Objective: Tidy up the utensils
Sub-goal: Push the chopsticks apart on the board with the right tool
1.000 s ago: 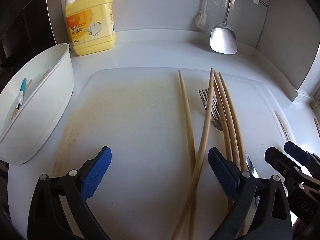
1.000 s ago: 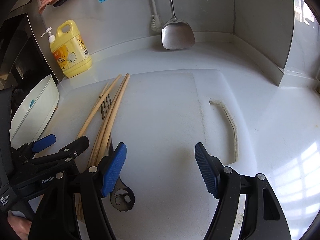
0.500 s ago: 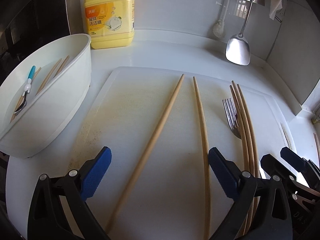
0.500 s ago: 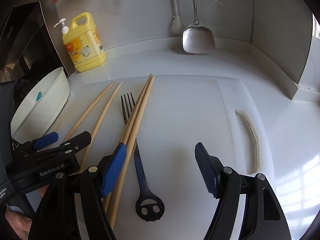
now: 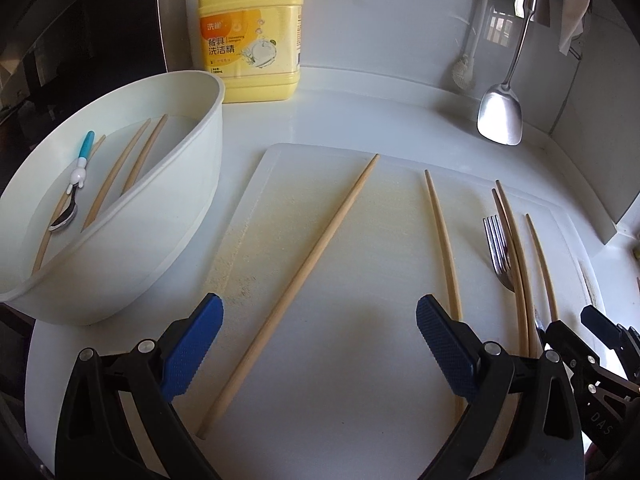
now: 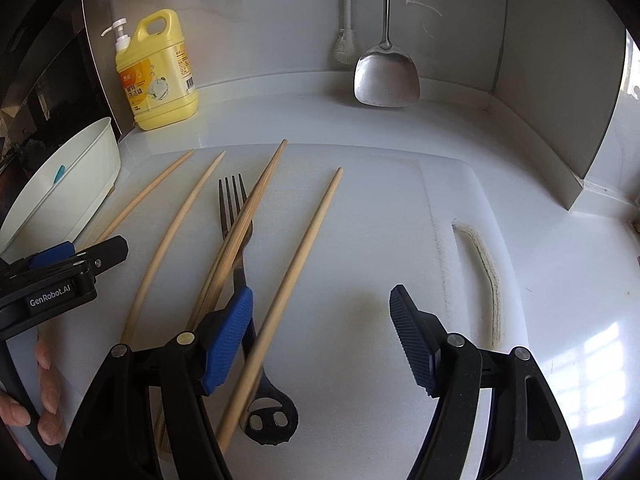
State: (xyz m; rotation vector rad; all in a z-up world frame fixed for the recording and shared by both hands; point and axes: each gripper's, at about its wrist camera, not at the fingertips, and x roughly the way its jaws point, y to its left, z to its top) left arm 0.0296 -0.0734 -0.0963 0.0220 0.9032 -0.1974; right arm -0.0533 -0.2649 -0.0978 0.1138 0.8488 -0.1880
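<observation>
Several wooden chopsticks lie spread on the white cutting board [image 5: 360, 380]. One chopstick [image 5: 296, 284] slants between the fingers of my open left gripper [image 5: 320, 344] without touching the pads; another [image 5: 442, 240] runs past its right pad. A metal fork [image 6: 234, 216] with a dark handle lies under a close pair of chopsticks [image 6: 244, 232]. My right gripper [image 6: 320, 336] is open above the board, and a single chopstick [image 6: 296, 280] runs just inside its left pad. The white tub [image 5: 120, 208] at the left holds a small spoon [image 5: 76, 192] and a few chopsticks.
A yellow detergent bottle [image 5: 248, 40] stands at the back wall behind the tub. A steel spatula [image 6: 386, 76] and a brush [image 6: 346, 48] hang against the back wall. A hand [image 6: 44, 380] holds the left gripper [image 6: 72, 264]. The board's handle slot [image 6: 486, 276] lies to the right.
The bunched chopsticks have been spread apart across the board. My left gripper has shifted left toward the tub, and one chopstick now lies alone to the right of the fork.
</observation>
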